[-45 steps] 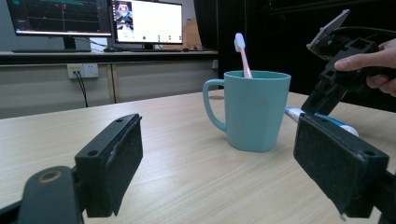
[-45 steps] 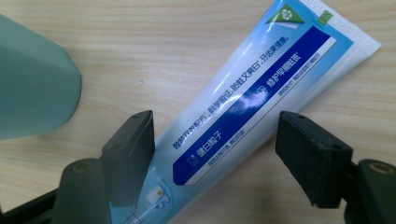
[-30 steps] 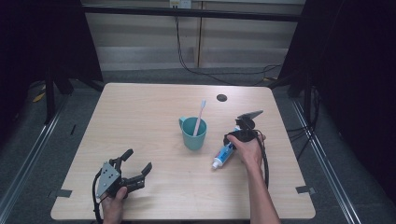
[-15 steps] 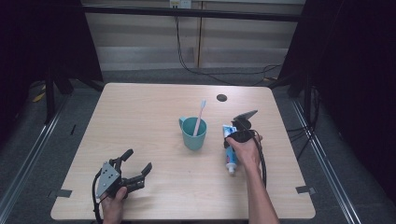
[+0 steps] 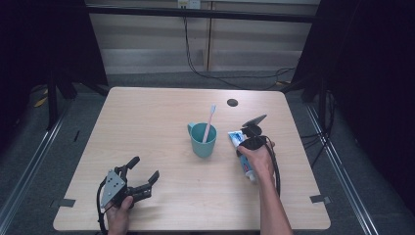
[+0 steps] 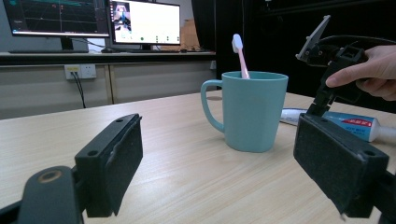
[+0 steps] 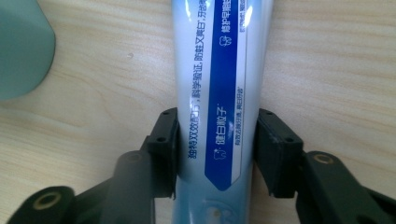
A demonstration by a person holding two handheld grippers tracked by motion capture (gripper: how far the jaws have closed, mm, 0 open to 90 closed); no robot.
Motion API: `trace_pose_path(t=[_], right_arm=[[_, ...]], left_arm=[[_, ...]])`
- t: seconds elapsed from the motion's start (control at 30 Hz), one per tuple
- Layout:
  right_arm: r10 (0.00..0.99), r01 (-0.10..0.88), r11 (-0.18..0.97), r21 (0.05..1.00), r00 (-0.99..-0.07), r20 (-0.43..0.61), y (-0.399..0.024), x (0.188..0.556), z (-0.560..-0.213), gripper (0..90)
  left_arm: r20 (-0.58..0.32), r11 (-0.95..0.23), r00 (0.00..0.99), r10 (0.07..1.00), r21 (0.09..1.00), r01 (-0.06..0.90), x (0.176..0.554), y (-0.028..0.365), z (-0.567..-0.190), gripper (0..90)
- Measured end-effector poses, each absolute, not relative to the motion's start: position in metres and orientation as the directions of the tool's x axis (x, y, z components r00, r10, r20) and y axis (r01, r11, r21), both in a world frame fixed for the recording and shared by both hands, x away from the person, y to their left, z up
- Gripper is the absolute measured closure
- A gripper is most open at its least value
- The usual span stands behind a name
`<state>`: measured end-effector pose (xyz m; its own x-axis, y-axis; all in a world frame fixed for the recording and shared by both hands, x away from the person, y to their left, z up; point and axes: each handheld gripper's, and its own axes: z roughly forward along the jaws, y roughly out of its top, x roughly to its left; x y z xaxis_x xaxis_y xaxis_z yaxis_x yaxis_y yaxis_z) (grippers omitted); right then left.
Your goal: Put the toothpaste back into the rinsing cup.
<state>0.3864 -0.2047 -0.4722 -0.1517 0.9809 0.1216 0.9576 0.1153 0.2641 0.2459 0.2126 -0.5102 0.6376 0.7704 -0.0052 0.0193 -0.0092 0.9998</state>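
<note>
Gripping: the toothpaste tube (image 7: 217, 93) sits between the right gripper (image 7: 215, 151) jaws, which have just been closing; both pads appear to press its sides.
Tube place: flat on the wooden table (image 5: 161, 112), right of the teal mug (image 5: 202, 139), just beside it but apart.
Long axis: runs near to far, flat crimped end at the far end, cap end toward the person; the jaws straddle it crosswise.
Nearer hand: the right hand (image 5: 258, 155) is over the tube; the left gripper (image 5: 139, 177) rests near the left front of the table, well apart, jaws spread with nothing between them.
Mug: upright, a pink toothbrush (image 5: 209, 122) standing in it.
Coming move, as a judgement: lifting the tube and carrying it left to the mug.
</note>
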Motion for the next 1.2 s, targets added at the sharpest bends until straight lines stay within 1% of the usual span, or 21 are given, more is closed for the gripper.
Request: trace_pose_path(t=[0.1, 0.37, 0.53, 0.7, 0.97, 1.07, 1.2], right_arm=[[0.979, 0.957, 0.125, 0.262, -0.162, 0.124, -0.205, 0.386, -0.471, 65.6], [0.972, 0.953, 0.113, 0.279, -0.165, 0.17, -0.212, 0.383, -0.468, 71.5], [0.966, 0.938, 0.087, 0.336, -0.162, 0.201, -0.219, 0.377, -0.469, 72.4], [0.956, 0.929, 0.071, 0.362, -0.167, 0.24, -0.223, 0.374, -0.468, 72.6], [0.945, 0.906, 0.039, 0.421, -0.17, 0.279, -0.225, 0.367, -0.458, 72.7], [0.936, 0.895, 0.017, 0.445, -0.171, 0.309, -0.227, 0.364, -0.454, 72.7], [0.926, 0.873, 0.019, 0.488, -0.2, 0.321, -0.228, 0.361, -0.451, 72.6]], left_arm=[[-0.006, -0.009, 0.638, 0.77, 1.0, 0.02, 0.246, 0.212, -0.51, 15.8], [-0.006, -0.009, 0.637, 0.77, 1.0, 0.02, 0.246, 0.212, -0.51, 15.8], [-0.004, -0.011, 0.639, 0.769, 1.0, 0.019, 0.246, 0.213, -0.51, 15.8], [-0.004, -0.011, 0.638, 0.77, 1.0, 0.02, 0.246, 0.213, -0.51, 15.8], [-0.004, -0.011, 0.639, 0.769, 1.0, 0.019, 0.246, 0.213, -0.51, 15.8], [-0.003, -0.011, 0.639, 0.769, 1.0, 0.019, 0.246, 0.213, -0.51, 15.8], [-0.005, -0.01, 0.638, 0.77, 1.0, 0.02, 0.246, 0.213, -0.51, 15.8]])
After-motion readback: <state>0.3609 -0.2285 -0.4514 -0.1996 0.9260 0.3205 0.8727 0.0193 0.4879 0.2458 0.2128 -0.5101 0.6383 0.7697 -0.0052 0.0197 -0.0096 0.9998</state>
